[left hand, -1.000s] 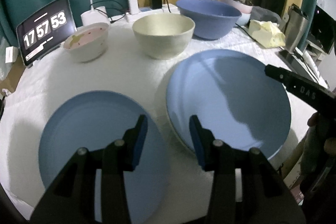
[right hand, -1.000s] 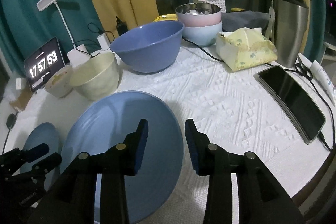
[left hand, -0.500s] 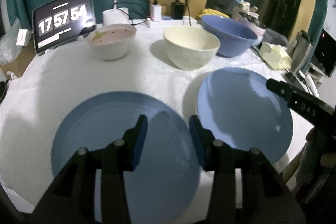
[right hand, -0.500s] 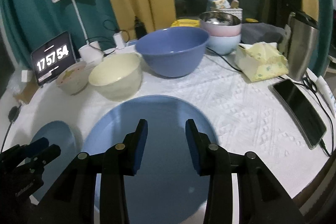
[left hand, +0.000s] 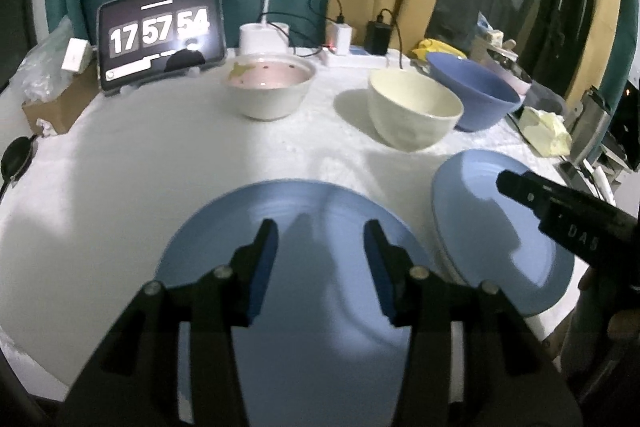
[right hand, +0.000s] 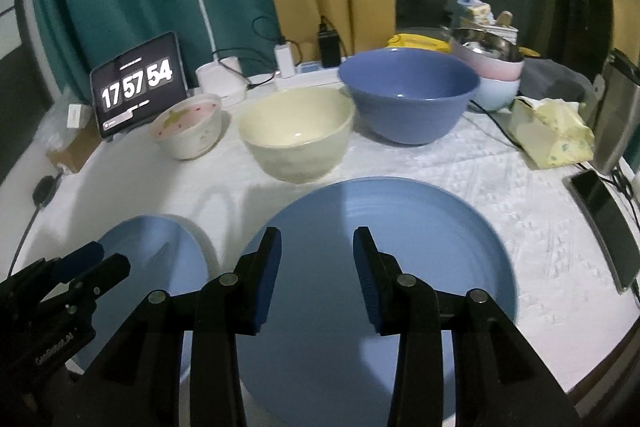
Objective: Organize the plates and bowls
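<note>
Left wrist view gives me three round bowls in a row at the back: pink bowl (left hand: 269, 85), cream bowl (left hand: 414, 115), blue bowl (left hand: 472, 95), all showing bare insides. My left gripper (left hand: 320, 259) hangs spread wide over the left plate (left hand: 224, 267), holding nothing. My right gripper (right hand: 316, 267) is equally wide and unloaded above the right plate (right hand: 440, 227). Both plates are smooth, flat blue discs on a textured white cloth (right hand: 500, 179).

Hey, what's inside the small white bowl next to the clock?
The small white bowl has a pink inside with dark specks and a yellowish patch near its far rim, sharper in the left wrist view. Whether that is food or a printed pattern cannot be told; its near wall hides the bottom.
</note>
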